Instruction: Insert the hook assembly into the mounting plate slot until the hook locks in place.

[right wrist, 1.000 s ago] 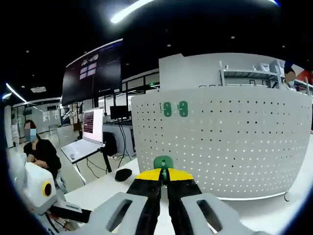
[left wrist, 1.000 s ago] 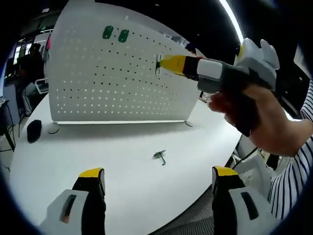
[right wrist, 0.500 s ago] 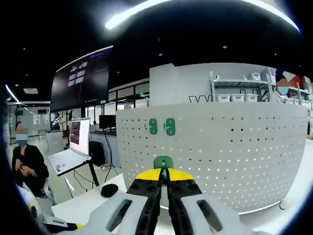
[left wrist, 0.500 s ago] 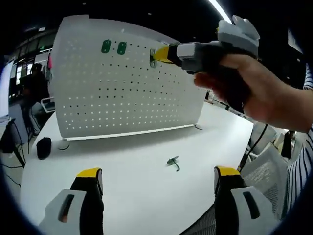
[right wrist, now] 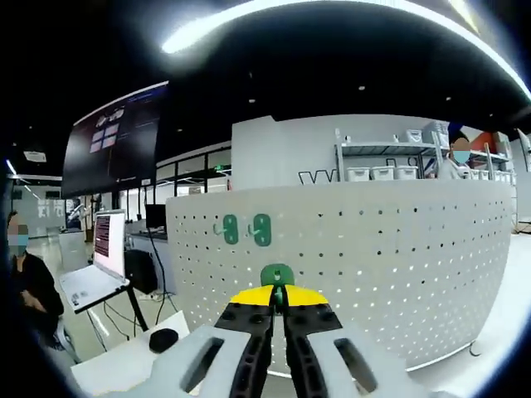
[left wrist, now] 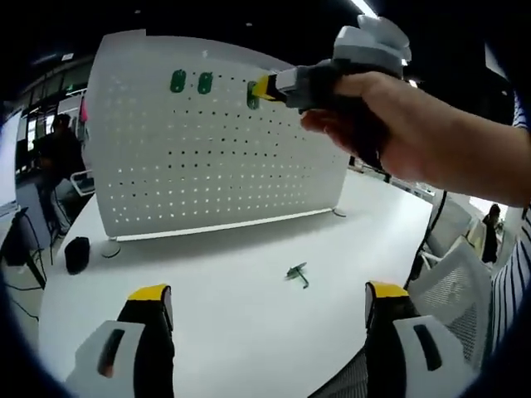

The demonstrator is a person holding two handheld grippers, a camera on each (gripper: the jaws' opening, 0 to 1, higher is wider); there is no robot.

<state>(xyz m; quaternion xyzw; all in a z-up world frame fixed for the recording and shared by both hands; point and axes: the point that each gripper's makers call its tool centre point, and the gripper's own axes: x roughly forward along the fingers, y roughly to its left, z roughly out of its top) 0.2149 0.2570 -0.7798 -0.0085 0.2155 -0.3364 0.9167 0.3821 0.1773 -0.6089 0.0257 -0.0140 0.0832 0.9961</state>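
The right gripper [right wrist: 278, 300] pinches a green hook [right wrist: 277, 275] near the white pegboard [right wrist: 373, 265]; the left gripper [left wrist: 265, 303] is wide open, holding nothing

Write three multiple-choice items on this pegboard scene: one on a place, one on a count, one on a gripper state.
1. Where does the loose hook lie?
A. on the white table
B. on a chair
C. in the left gripper

2. How many green hooks already sit on the pegboard, apart from the held one?
A. none
B. two
C. five

3. The right gripper is:
A. open
B. shut on a green hook
C. shut on a cable

Key: 1 A, it rests before the board; 2 B, a pair sits top left; 3 B, green shows between shut tips.
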